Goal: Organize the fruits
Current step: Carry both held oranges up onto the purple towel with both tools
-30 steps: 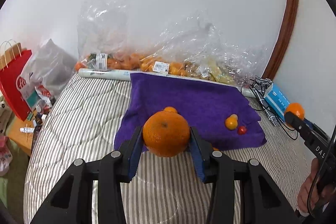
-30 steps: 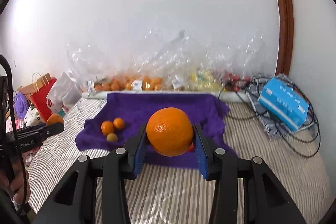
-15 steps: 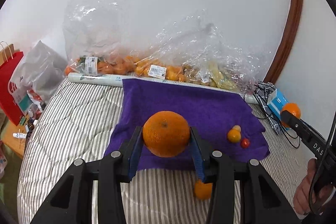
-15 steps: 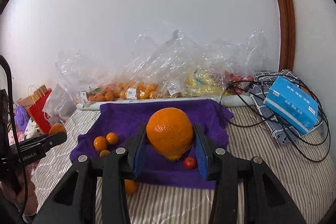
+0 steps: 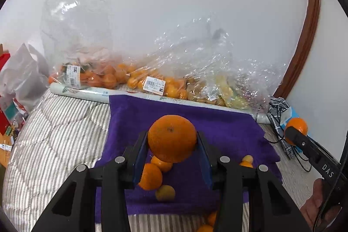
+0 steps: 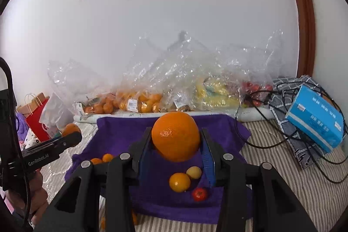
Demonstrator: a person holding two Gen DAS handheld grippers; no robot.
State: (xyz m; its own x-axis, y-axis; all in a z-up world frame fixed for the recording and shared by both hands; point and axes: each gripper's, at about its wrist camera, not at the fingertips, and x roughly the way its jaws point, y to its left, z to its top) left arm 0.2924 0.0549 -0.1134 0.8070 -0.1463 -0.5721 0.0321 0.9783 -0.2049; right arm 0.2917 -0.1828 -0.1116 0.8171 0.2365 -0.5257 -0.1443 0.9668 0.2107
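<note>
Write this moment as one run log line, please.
left claw: shut on orange | right claw: shut on second orange | both above purple towel | small fruits on towel

Fuzzy matt purple cloth (image 5: 226,127) covers a striped quilted bed (image 5: 61,129); crinkled glossy plastic bags (image 6: 174,71) behind; dimpled orange (image 6: 175,136) between matt black tool arms.

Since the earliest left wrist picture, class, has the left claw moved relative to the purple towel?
Yes. The left claw, shut on its orange, has advanced over the purple towel, toward the fruit bags at the wall.
</note>
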